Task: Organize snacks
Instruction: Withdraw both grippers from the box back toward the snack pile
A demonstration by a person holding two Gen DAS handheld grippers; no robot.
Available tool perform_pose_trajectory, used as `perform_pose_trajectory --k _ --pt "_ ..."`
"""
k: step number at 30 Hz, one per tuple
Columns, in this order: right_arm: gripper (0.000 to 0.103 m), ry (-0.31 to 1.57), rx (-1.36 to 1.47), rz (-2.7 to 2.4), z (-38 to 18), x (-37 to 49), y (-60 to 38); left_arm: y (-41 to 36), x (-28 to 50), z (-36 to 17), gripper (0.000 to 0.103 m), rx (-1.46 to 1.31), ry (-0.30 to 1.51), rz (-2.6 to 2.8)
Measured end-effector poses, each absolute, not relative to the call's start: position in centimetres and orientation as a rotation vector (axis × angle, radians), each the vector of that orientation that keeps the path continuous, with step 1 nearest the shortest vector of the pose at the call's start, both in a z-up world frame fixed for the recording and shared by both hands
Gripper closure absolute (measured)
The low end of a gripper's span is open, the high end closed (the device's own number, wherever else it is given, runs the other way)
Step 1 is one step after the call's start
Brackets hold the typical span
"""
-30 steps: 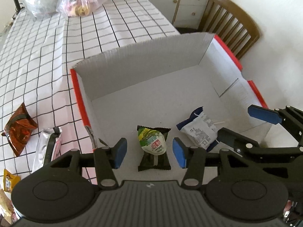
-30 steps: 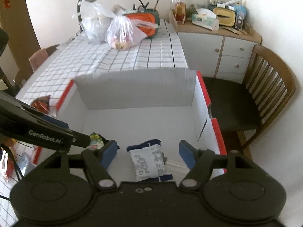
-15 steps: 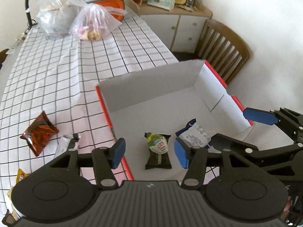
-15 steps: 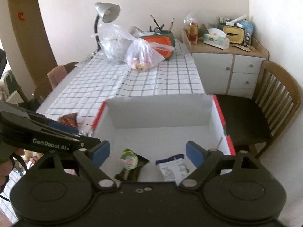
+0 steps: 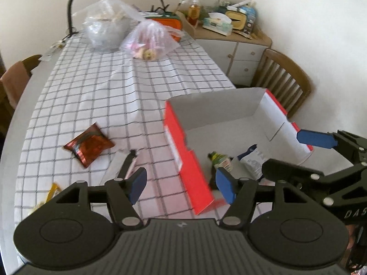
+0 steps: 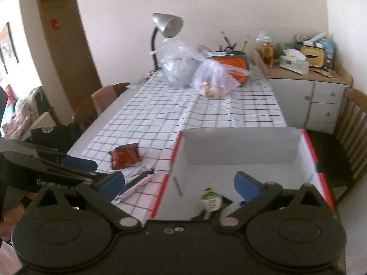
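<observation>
- As seen from the left wrist, the left gripper (image 5: 181, 184) is spread wide and holds nothing, above the near red wall of the cardboard box (image 5: 218, 110). Inside the box lie a green snack packet (image 5: 219, 159) and a white packet (image 5: 254, 160); a red snack bag (image 5: 89, 144) lies on the checked tablecloth (image 5: 114, 91).
- From the right wrist, the right gripper (image 6: 179, 183) is likewise wide open and empty, over the box (image 6: 240, 146) holding the green packet (image 6: 211, 201). Two plastic bags (image 6: 195, 73) sit at the table's far end.
</observation>
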State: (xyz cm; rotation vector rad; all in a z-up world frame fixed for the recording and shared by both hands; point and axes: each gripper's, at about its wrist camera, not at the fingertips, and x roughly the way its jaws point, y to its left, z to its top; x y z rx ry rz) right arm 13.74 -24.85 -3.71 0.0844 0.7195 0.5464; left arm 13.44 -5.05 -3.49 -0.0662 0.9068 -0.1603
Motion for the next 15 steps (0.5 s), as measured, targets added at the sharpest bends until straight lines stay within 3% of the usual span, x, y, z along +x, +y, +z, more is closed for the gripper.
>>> perform_pose_trajectory --k 3,15 --pt "0.000 0.720 0.074 0.582 -3.7 13.3 -23.4 -3.4 11.9 -4.0 0.030 -0.087 0.904 -0.130" --pt "0.000 0.786 0.044 0.694 -5.6 11.8 -17.9 3.1 7.7 -6.8 0.029 -0.182 0.949 0.007"
